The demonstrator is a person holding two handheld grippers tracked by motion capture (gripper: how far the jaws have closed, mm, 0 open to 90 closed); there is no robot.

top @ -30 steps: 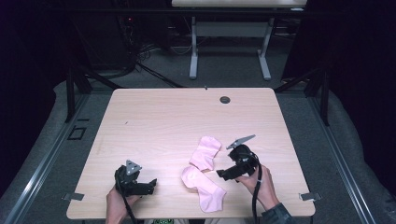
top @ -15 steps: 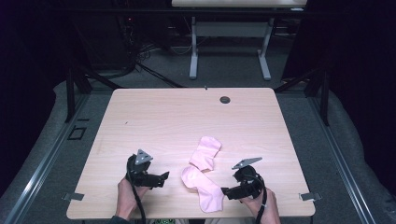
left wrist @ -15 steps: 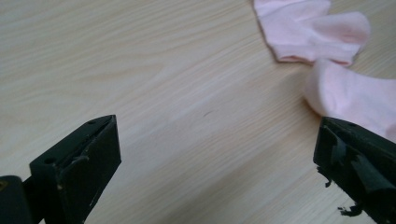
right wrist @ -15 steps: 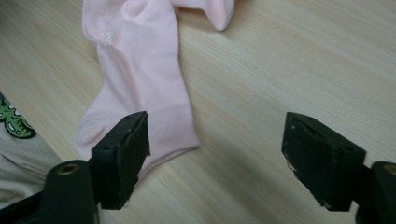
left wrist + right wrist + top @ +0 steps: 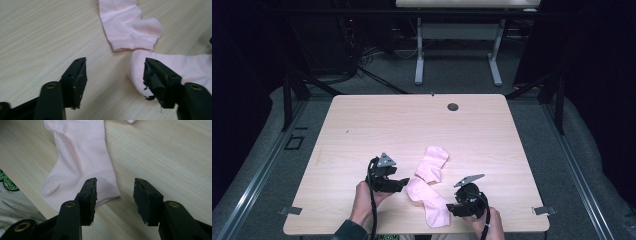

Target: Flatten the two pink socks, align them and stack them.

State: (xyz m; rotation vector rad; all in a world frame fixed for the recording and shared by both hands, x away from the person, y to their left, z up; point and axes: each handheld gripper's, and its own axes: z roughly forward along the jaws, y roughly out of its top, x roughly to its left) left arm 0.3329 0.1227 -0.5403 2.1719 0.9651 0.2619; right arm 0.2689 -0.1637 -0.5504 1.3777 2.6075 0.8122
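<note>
While 2 pink socks point(image 5: 430, 186) lie flat between them, the left gripper point(image 5: 401, 184) and right gripper point(image 5: 451, 208) stand open, jaws just closing. Each reaches an end of the nearer sock point(image 5: 82, 162), gripping nothing yet

Each hand carries matt black two-jaw tongs: left tongs point(image 5: 404, 184), right tongs point(image 5: 451, 207). Each is topped by a grey three-cornered plate and trails a black cable. Jaw arms bear brass-coloured rivets; pad linings are frayed. A dark sleeve point(image 5: 346, 230) covers the left forearm
</note>
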